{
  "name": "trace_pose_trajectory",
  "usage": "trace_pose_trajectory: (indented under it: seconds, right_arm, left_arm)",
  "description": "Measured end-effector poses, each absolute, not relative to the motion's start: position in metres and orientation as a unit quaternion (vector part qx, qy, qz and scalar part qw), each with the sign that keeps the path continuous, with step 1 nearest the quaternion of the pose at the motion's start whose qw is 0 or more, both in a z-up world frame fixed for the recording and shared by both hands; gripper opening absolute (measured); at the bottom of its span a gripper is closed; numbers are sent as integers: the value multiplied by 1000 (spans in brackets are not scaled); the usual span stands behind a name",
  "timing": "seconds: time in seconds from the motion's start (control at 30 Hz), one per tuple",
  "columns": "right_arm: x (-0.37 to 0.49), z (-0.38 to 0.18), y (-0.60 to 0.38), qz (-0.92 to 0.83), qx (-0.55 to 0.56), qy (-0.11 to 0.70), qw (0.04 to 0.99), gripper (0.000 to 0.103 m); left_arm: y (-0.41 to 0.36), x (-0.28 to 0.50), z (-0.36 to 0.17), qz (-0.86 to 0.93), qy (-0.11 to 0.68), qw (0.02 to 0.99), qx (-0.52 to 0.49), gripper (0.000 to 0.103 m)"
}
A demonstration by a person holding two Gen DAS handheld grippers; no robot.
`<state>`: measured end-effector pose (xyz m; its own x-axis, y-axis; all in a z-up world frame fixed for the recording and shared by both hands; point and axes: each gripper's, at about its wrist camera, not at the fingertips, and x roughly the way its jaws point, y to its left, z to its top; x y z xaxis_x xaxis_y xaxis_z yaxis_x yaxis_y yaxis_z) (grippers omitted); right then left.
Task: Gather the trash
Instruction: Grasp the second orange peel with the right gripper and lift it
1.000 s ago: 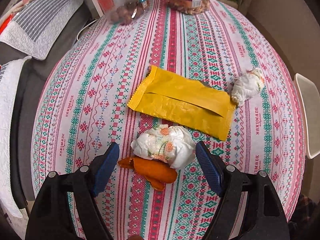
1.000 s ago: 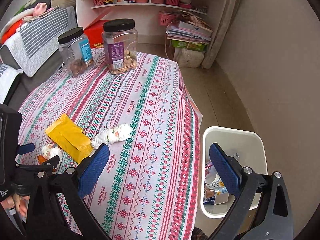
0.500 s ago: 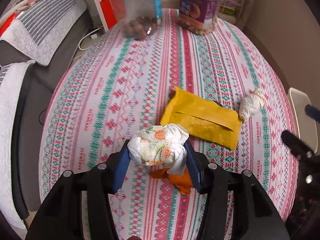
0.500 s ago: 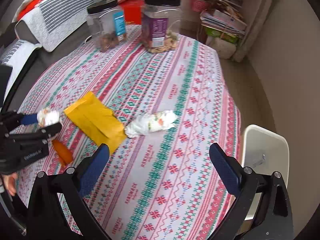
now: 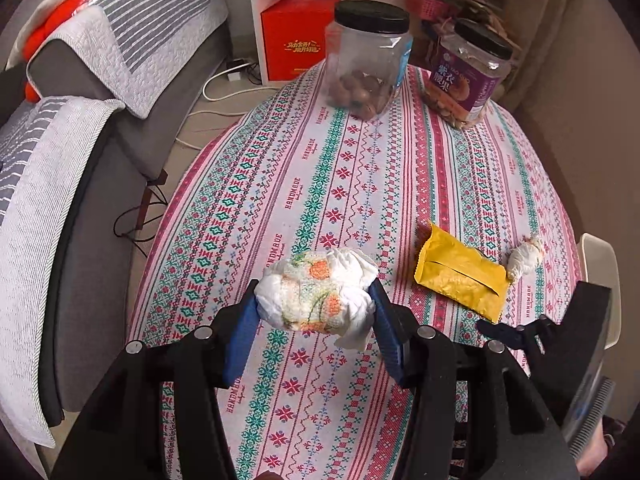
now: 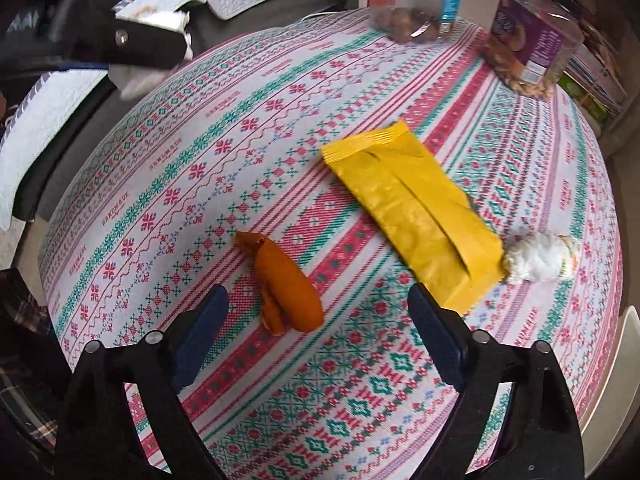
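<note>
Tissue wad (image 5: 316, 294) clamped between left gripper (image 5: 312, 344) jaws, above the tablecloth (image 5: 320, 184).

Both wrist views look steeply down, close over one patterned tablecloth (image 5: 340, 184), sharing yellow packet (image 6: 412, 208)

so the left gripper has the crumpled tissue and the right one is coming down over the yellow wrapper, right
Not quite. The left gripper does hold the crumpled tissue, but the right gripper is over the orange peel, jaws closing and not yet touching it. The yellow wrapper lies beyond its right finger. The right wrist view shows this.
</note>
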<state>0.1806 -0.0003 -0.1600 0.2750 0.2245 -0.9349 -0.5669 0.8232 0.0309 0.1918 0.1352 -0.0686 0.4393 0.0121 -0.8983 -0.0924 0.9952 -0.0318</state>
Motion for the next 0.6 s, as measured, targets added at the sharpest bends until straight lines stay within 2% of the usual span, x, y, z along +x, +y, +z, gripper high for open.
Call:
trace_pose_trajectory:
  seconds: [0.07, 0.13, 0.17, 0.2, 0.3, 0.6]
  right_arm:
    - [180, -167, 8, 253, -165, 541, 785, 67]
    - [178, -165, 13, 260, -175, 521, 794, 53]
    - [179, -164, 15, 263, -171, 519, 795, 32]
    - [182, -162, 14, 262, -165, 522, 794, 20]
    - [186, -153, 8, 258, -145, 519, 802, 17]
    - [196, -89, -21, 240, -80, 452, 855, 16]
  left_arm:
    - [140, 191, -69, 30, 530, 847, -43, 53]
    - [144, 189, -71, 33, 531, 845, -47, 53]
    - [145, 189, -71, 36, 531, 845, -48, 53]
    - [147, 189, -72, 38, 531, 845, -49, 53]
    - [150, 189, -71, 44, 527, 847, -54, 53]
    - [140, 186, -50, 41, 484, 872, -57, 53]
